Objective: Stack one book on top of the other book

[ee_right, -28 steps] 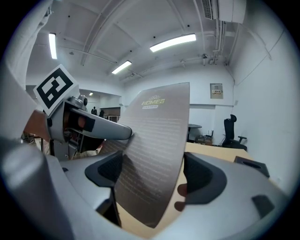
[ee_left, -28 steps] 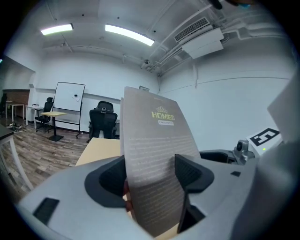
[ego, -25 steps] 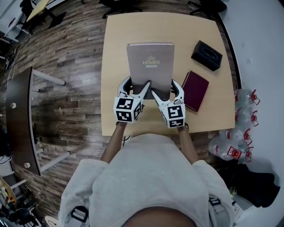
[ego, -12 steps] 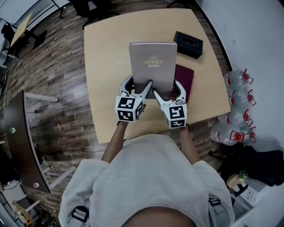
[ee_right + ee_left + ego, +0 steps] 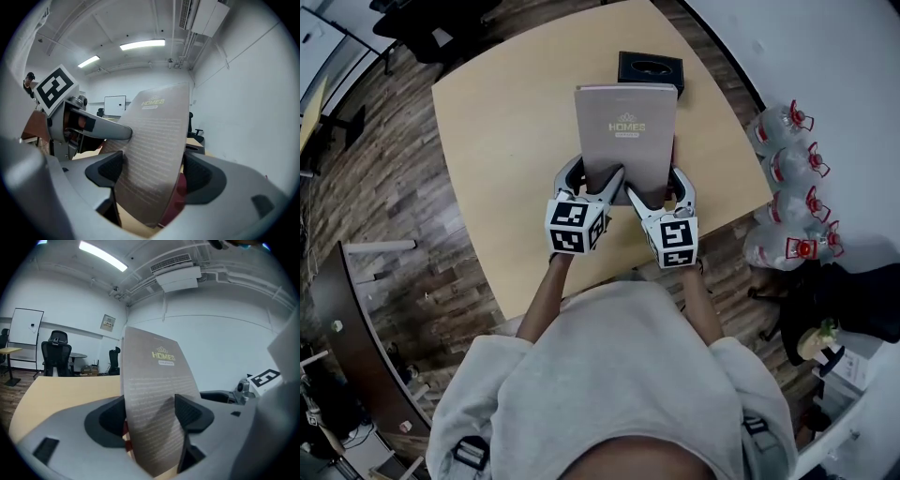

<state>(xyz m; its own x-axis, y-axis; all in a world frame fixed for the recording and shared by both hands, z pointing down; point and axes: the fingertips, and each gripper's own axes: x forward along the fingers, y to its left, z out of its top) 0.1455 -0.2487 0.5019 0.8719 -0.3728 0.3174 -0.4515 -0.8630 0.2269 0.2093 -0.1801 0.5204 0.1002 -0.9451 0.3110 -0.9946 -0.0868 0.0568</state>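
Note:
Both grippers carry a grey-brown book (image 5: 626, 131) titled HOMES, cover up. My left gripper (image 5: 592, 178) is shut on its near left corner. My right gripper (image 5: 656, 184) is shut on its near right corner. In the left gripper view the book (image 5: 157, 394) stands between the dark pads (image 5: 190, 412). The right gripper view shows the book (image 5: 152, 159) the same way. The maroon book (image 5: 675, 159) lies on the table under the grey one, showing only as a thin strip along its right edge. Its red cover (image 5: 180, 190) also peeks out below the grey book in the right gripper view.
A black tissue box (image 5: 650, 67) sits just beyond the books at the far edge of the light wooden table (image 5: 506, 122). Large water bottles (image 5: 789, 178) stand on the floor to the right. Office chairs (image 5: 55, 352) and a whiteboard stand farther off.
Both grippers have carried the grey book to the right across the table. It now covers the maroon book, which lay in plain sight beside it a second ago.

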